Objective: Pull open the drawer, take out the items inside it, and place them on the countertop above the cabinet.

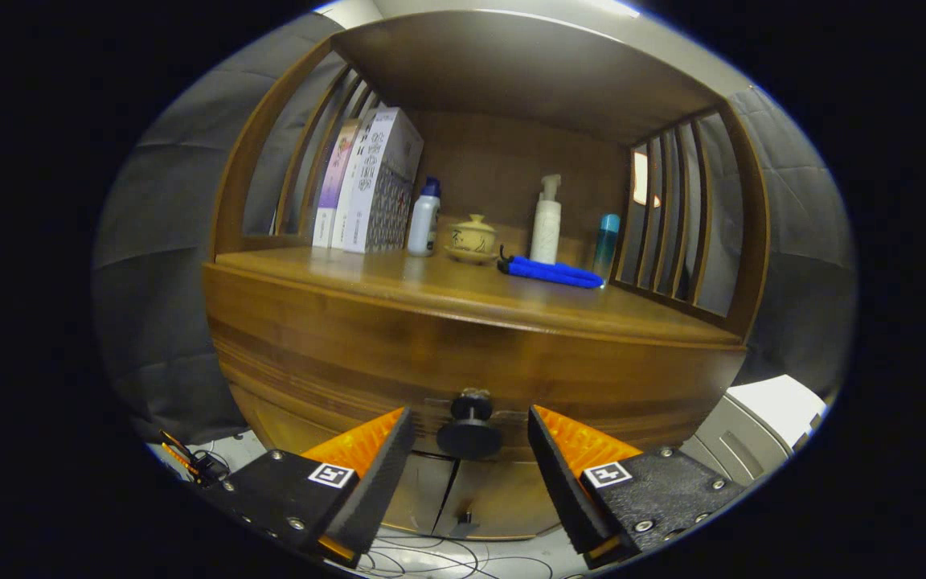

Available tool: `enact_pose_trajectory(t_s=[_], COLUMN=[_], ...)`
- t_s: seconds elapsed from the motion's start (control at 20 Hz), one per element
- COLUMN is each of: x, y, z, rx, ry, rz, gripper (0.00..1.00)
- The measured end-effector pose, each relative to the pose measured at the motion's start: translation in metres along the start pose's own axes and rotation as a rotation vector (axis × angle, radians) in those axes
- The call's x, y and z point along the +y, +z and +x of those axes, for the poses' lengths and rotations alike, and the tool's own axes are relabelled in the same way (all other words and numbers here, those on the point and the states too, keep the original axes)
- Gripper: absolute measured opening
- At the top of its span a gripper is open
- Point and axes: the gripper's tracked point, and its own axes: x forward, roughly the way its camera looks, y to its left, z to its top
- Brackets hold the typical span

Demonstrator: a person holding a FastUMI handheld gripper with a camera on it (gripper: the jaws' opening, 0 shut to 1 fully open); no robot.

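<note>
A wooden cabinet stands before me with its drawer front (334, 362) closed. A dark round knob (469, 430) juts from the middle of that front. My gripper (471, 426) is open, with one finger on either side of the knob and a gap on both sides. Above the drawer runs the wooden countertop (399, 281). On it lies a blue cloth roll (553, 272). What is inside the drawer is hidden.
At the back of the countertop stand boxes (366, 185), a white bottle with a blue cap (424, 219), a lidded ceramic bowl (473, 238), a white pump bottle (546, 221) and a teal bottle (606, 241). Slatted sides and a top shelf enclose it. Lower doors (463, 490) sit below; cables lie on the floor.
</note>
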Motion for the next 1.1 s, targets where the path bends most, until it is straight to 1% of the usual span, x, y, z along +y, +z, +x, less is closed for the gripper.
enact_pose_trajectory(t_s=[0.05, 0.15, 0.2, 0.25, 0.45, 0.7, 0.8, 0.95, 1.1], x=[-0.003, -0.002, -0.001, -0.005, -0.008, -0.008, -0.01, -0.012, -0.012], y=[-0.001, -0.003, -0.003, -0.002, -0.007, -0.009, -0.012, -0.017, -0.021], z=[-0.001, 0.004, 0.006, 0.007, 0.008, 0.005, -0.002, -0.024, -0.052], rx=[-0.003, -0.003, -0.003, -0.009, -0.018, -0.02, -0.012, -0.006, 0.004], ry=[-0.005, -0.004, -0.006, -0.022, -0.021, -0.002, -0.004, 0.002, 0.021], rz=[-0.009, -0.001, 0.015, 0.026, 0.133, 0.11, 0.12, 0.107, 0.144], gripper=[0.87, 0.78, 0.7, 0.66, 0.52, 0.37, 0.35, 0.35, 0.35])
